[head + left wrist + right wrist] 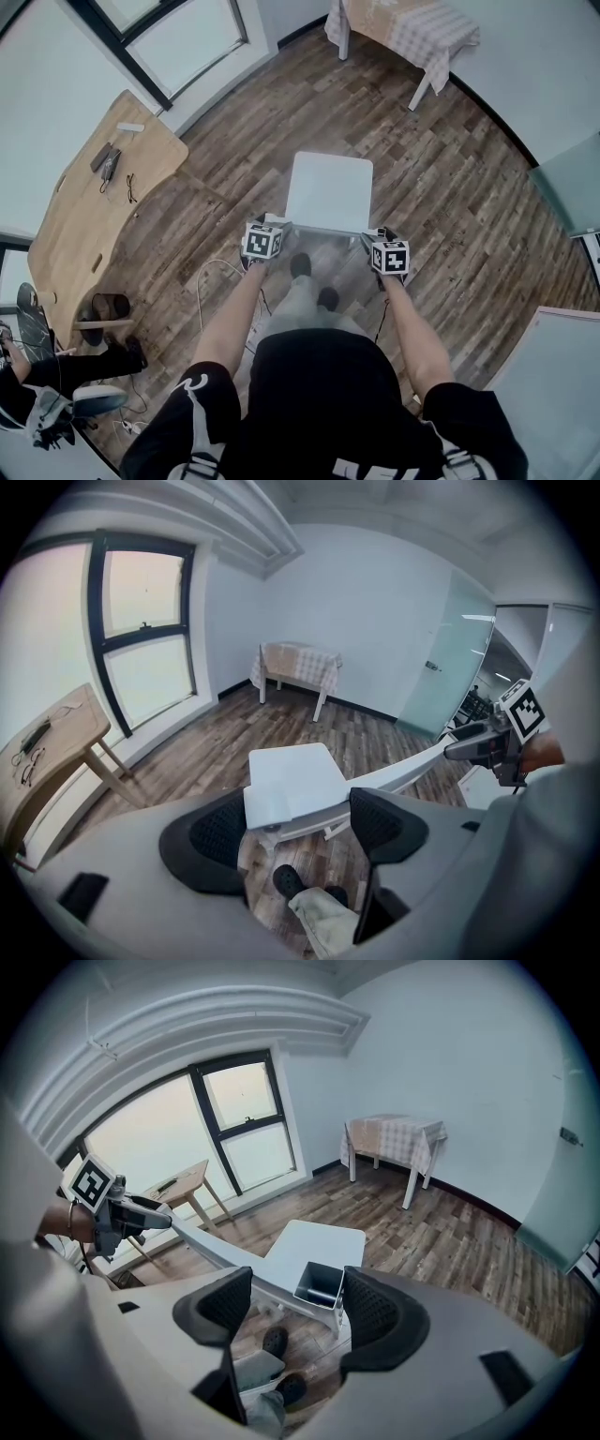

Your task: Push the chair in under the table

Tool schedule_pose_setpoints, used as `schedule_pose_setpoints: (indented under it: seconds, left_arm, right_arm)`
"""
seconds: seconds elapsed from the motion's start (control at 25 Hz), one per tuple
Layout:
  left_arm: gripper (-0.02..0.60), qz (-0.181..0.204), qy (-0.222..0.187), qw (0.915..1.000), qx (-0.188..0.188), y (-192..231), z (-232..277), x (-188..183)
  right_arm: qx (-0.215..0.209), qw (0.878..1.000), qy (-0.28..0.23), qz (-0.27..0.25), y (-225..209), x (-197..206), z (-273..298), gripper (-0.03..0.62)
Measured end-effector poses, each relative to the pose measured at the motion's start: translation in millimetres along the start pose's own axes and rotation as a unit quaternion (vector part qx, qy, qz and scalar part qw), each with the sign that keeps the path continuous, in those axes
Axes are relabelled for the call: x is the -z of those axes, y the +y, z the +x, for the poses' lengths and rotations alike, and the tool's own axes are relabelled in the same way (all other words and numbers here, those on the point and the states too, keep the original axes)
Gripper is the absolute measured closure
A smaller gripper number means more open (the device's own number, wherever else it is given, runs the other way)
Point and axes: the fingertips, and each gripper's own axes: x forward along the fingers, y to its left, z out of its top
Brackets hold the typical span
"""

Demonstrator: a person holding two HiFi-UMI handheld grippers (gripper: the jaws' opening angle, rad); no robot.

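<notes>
Arms [228, 323] stretched forward and down, side by side. Left gripper [272, 226] jaws apart, straddling chair back [323, 229] left corner; right gripper [382, 238] likewise at right corner.

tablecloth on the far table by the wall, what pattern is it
Beige-and-white check on the tablecloth; it shows best in the right gripper view.
</notes>
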Motion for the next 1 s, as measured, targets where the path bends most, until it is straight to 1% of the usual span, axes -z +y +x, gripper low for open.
schedule_pose_setpoints:
  seconds: [0.44, 0.68, 1.0]
  left_arm:
    - [0.238, 0.007, 0.011, 0.9999, 0.002, 13, 38, -54]
    - [0.237, 0.009, 0.021, 0.9997, 0.004, 23, 56, -82]
    - [0.238, 0.018, 0.023, 0.9995, 0.011, 40, 79, -115]
  right_arm:
    - [0.009, 1.000, 0.010, 0.010, -33, -46, 30, 0.272]
    - [0.012, 1.000, 0.013, 0.018, -46, -67, 47, 0.272]
    - [0.023, 0.999, 0.012, 0.028, -56, -95, 67, 0.270]
